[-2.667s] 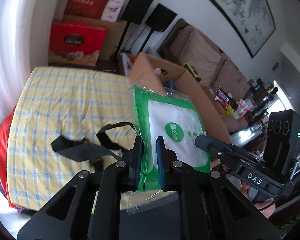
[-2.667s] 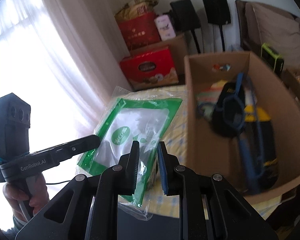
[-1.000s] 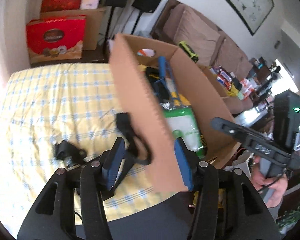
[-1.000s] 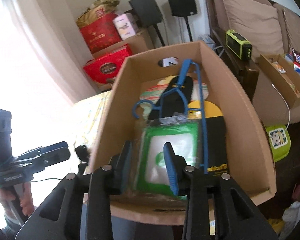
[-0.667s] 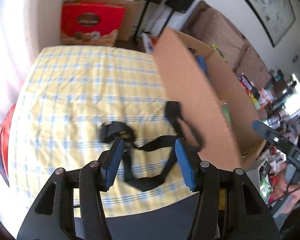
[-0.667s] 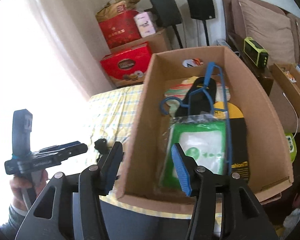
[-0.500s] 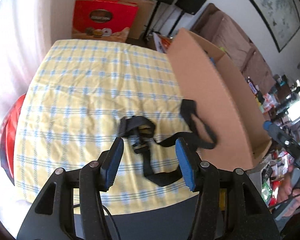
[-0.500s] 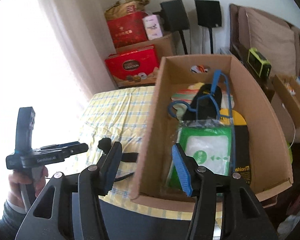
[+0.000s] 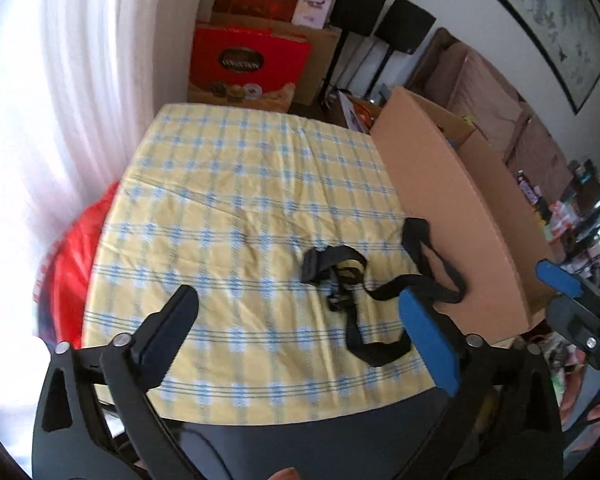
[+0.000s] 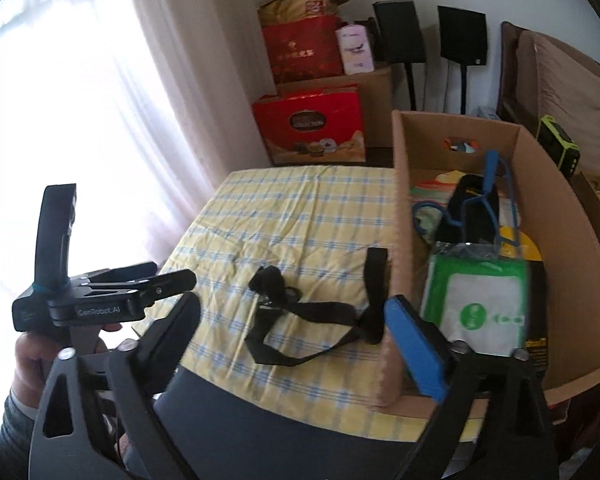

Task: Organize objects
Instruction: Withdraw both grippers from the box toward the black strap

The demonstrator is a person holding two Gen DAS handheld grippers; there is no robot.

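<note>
A black strap [image 9: 332, 258] with a buckle lies tangled on the yellow checked tablecloth [image 9: 240, 200], one end against the cardboard box [image 9: 452, 216]. My left gripper [image 9: 296, 300] hovers above the cloth in front of the strap, jaws opening wide, with nothing held. My right gripper [image 10: 292, 304] hangs over the strap [image 10: 320, 310] near the box's left wall [image 10: 400, 200], its jaws also opening and empty. Inside the box lie a green wipes pack [image 10: 480, 300], a blue hanger [image 10: 488, 184] and dark items. The left gripper [image 10: 176, 272] shows at the left of the right wrist view.
Red gift boxes [image 9: 248, 64] and brown cartons stand beyond the table by a white curtain [image 9: 80, 80]. Two black speakers [image 10: 460, 36] and a brown sofa [image 9: 492, 108] are behind the box. A red item [image 9: 72, 248] sits below the table's left edge.
Both grippers let go of the green wipes pack inside the box, drew back over the tablecloth toward the strap, and spread their jaws wide.
</note>
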